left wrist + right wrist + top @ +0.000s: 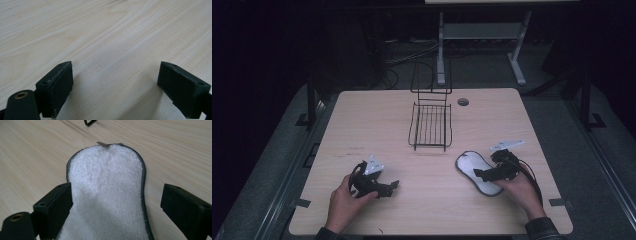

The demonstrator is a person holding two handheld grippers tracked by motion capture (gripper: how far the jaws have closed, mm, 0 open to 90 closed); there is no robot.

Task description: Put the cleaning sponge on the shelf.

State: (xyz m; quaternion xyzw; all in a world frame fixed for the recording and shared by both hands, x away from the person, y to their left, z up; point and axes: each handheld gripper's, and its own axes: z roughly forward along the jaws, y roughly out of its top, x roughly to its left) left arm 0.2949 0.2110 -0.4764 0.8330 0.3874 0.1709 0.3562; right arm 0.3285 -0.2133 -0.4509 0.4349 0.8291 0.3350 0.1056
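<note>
1. White terry pad (107,192), dark-edged, insole-shaped: flat on the table (377,130), just in front and to the right of the wire basket (430,126).
2. Right gripper (116,202): jaws spread wide, astride the pad's near end, nothing pinched. To grip well, judged: lower one jaw under the edge, close on the trim, not the pile.
3. Left gripper (115,85): open, empty, over bare wood well left of the pad.
</note>
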